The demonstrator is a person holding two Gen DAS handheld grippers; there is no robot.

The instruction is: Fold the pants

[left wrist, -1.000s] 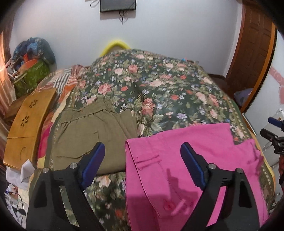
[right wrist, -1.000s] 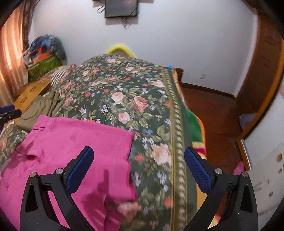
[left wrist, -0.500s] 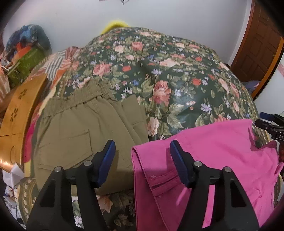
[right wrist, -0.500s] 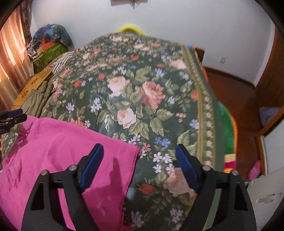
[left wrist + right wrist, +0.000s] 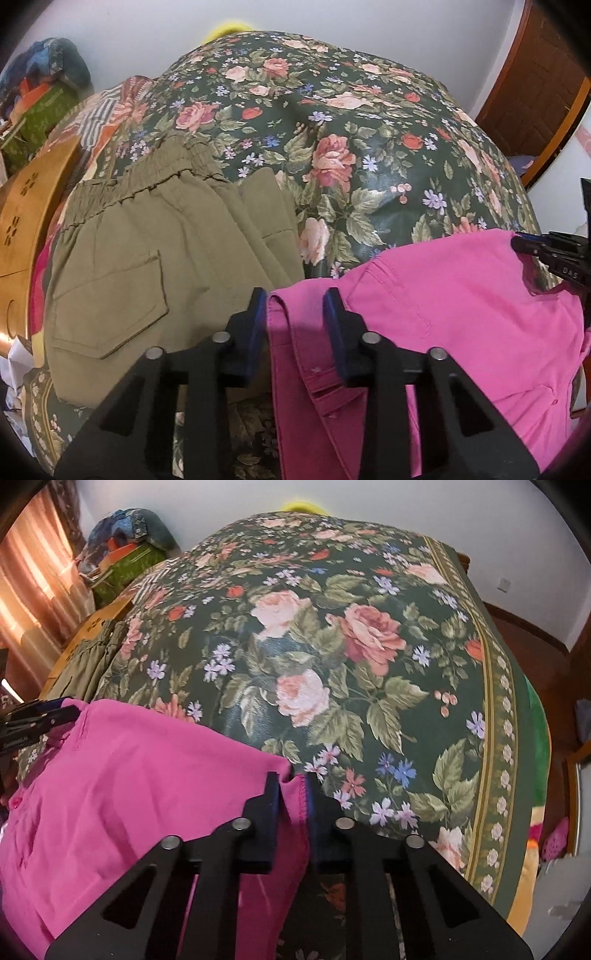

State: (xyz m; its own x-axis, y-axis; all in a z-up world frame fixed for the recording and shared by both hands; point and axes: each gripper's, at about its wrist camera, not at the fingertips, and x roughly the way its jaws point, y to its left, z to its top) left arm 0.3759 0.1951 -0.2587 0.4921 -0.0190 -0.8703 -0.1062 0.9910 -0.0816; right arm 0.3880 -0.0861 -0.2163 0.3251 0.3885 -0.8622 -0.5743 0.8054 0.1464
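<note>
Pink pants (image 5: pixel 461 314) spread on a floral bed (image 5: pixel 369 155) beside olive pants (image 5: pixel 147 266), left tool (image 5: pixel 295 299) just closing astride the waistband corner, right tool (image 5: pixel 291 779) just clamped on the opposite corner

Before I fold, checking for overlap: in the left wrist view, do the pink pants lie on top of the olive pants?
No, the pink pants lie beside the olive pants on the floral bedspread.

Pink pants (image 5: pixel 461 314) matt woven cloth, olive trousers (image 5: pixel 155 266) matt cotton-like cloth, floral bedspread (image 5: pixel 332 657) slightly glossy fabric, tray (image 5: pixel 22 221) at left edge smooth wood
</note>
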